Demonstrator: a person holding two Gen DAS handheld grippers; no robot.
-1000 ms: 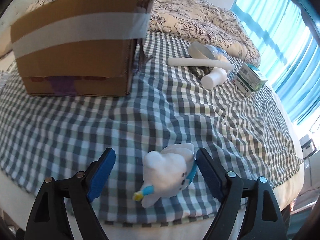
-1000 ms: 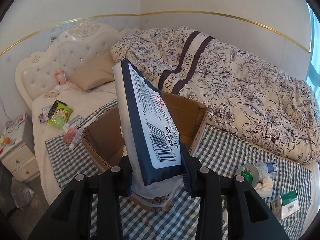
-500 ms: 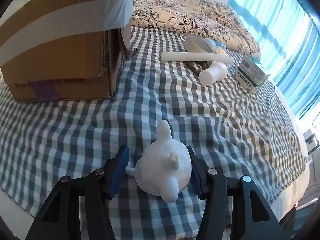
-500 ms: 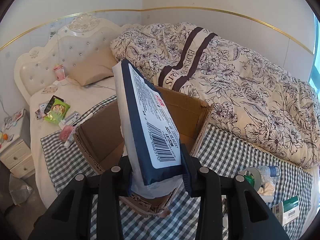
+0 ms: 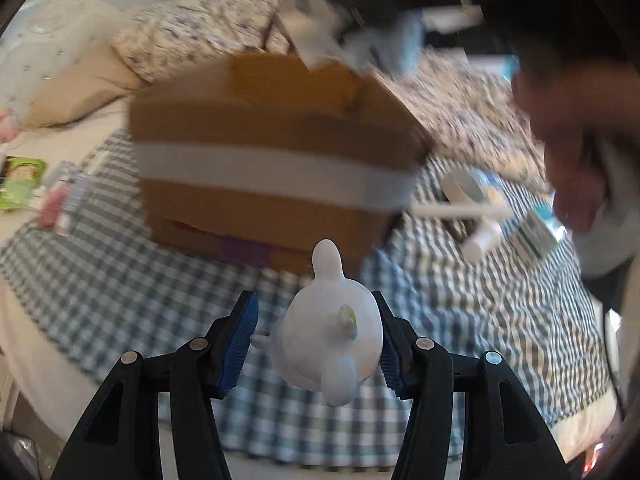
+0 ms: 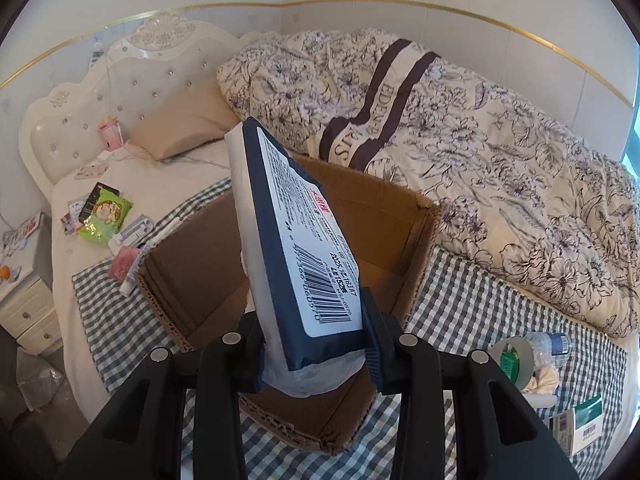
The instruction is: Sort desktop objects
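You've got both claws loaded: your left claw (image 5: 316, 340) is clamped on the white plush toy (image 5: 328, 330), lifted clear of the checked cloth (image 5: 120, 280) on the bed, with the cardboard box (image 5: 272, 168) just ahead of it. Your right claw (image 6: 312, 340) grips the blue-and-white packet (image 6: 288, 264) by its bottom end, standing it tall above the open cardboard box (image 6: 404, 216). For a clean drop, I'd lower that packet until its free end is inside the box walls before letting go, since it's top-heavy and could tip over the rim. Bring the toy over the near wall, not into it. The left view is badly smeared, so the bottle (image 5: 482, 236), roll (image 5: 464, 188) and small carton (image 5: 534, 236) on the right are only rough shapes, and a hand (image 5: 576, 128) and dark blur cover the top right. The box floor is mostly hidden behind the packet.
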